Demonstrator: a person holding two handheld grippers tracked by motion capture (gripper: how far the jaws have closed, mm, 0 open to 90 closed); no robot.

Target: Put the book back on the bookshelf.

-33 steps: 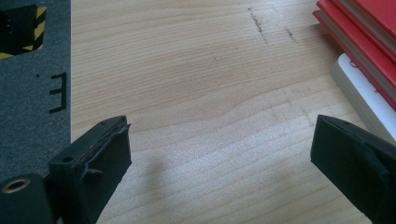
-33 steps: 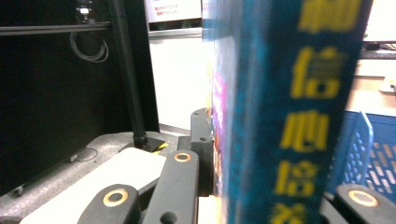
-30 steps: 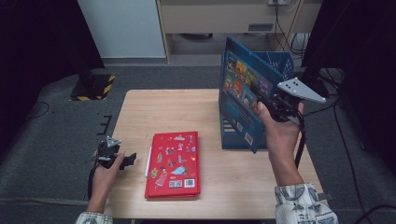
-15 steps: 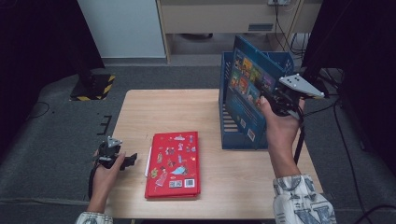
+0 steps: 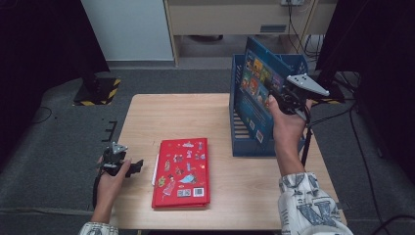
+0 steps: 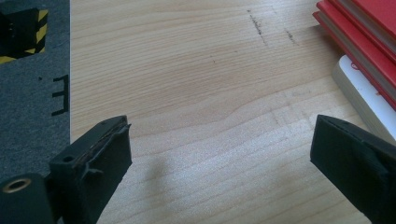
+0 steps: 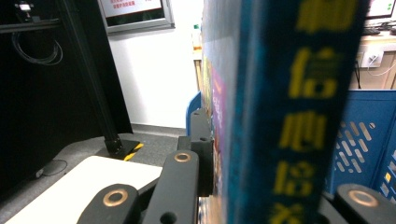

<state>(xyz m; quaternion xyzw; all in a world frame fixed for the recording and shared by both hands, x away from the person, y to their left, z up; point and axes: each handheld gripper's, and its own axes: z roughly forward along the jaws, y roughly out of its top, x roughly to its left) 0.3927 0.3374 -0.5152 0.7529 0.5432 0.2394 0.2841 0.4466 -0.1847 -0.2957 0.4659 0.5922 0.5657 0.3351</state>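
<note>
A blue picture book stands upright, tilted, in the blue file rack at the table's right side. My right gripper is shut on the book's near edge. In the right gripper view the book's spine with yellow characters sits between the black jaws of that gripper. A red sticker-covered book lies flat at the table's front middle. My left gripper rests at the table's left front edge, open, with bare wood between its jaws.
A white booklet pokes out from under the red book. The rack's slotted wall rises behind the held book. A yellow-black striped base stands on the grey floor beyond the table's left corner.
My right gripper has carried the blue book to the right and a little down, into the blue rack. The left gripper and the red book have not moved.
</note>
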